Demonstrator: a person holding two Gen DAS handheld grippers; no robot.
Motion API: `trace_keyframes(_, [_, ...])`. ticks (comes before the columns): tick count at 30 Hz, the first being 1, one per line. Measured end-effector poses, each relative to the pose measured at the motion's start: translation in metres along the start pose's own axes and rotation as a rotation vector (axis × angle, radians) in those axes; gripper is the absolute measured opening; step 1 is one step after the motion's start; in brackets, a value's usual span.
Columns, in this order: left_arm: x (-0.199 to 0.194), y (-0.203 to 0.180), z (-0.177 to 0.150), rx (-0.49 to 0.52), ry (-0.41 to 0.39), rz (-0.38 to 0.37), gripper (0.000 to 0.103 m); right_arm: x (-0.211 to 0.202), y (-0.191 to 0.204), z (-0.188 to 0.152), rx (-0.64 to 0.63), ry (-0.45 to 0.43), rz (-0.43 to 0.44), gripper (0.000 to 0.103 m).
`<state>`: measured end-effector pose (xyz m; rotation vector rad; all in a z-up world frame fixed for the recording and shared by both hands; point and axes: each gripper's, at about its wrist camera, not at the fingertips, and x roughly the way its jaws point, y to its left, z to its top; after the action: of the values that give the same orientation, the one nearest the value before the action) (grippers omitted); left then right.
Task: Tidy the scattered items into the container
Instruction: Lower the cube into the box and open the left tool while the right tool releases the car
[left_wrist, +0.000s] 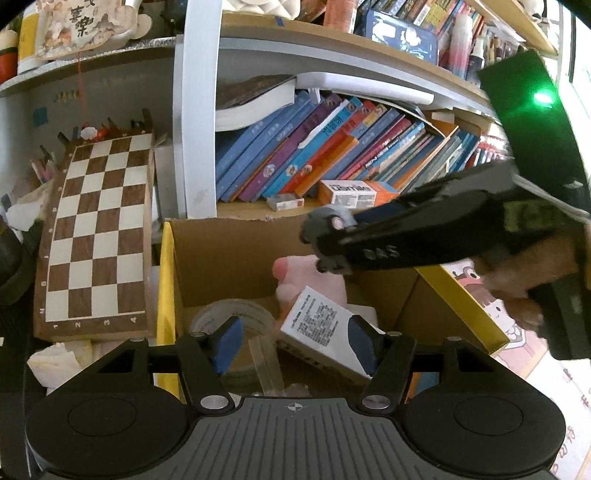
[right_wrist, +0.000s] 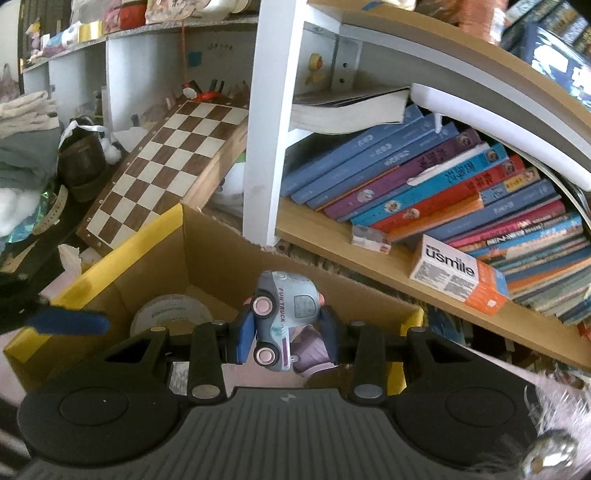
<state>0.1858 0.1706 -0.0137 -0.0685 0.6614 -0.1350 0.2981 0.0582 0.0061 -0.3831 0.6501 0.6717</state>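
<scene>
Left wrist view: the left hand-held gripper (left_wrist: 293, 341) is seen spread wide with nothing between its blue pads (left_wrist: 229, 341). It is held over an open cardboard box (left_wrist: 221, 254) with yellow-edged flaps. Inside the box are noted a roll of clear tape (left_wrist: 216, 314), a pink plush toy (left_wrist: 303, 275) and a white printed carton (left_wrist: 317, 326) lying tilted. The right hand-held gripper (left_wrist: 325, 240) is seen entering from the right, above the box, with a grey toy truck (left_wrist: 327, 218) at its tip; the holding hand (left_wrist: 524, 273) is partly visible. A chessboard (left_wrist: 99, 232) is leaned against the shelving just left of the box. Behind the box, slanting books (left_wrist: 332, 155) and an orange-and-white "usmile" carton (left_wrist: 354, 192) are recorded on the bookshelf (left_wrist: 236, 208).

Right wrist view: the right hand-held gripper (right_wrist: 286, 334) is closed on the toy truck (right_wrist: 284, 317), marked "FUN TRUCK", which is clamped nose-up between the 2 pads (right_wrist: 243, 338). The truck is held above the box (right_wrist: 221, 258), near its right-hand wall. The tape roll (right_wrist: 171, 310) is seen on the box floor. A blue pad of the left hand-held gripper (right_wrist: 68, 321) protrudes from the left over the near flap. The chessboard (right_wrist: 166, 162), books (right_wrist: 443, 184) and "usmile" carton (right_wrist: 458, 275) are seen beyond.
</scene>
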Motion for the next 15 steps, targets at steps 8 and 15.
trace_keyframes(8, [0.000, 0.000, -0.002, 0.000, 0.011, 0.001, 0.064, 0.027, 0.007, 0.006, -0.033, 0.040, 0.022, 0.035])
trace_keyframes(15, [0.003, 0.000, -0.001, -0.004, 0.015, -0.004, 0.064, 0.026, 0.006, 0.006, -0.027, 0.032, 0.023, 0.052])
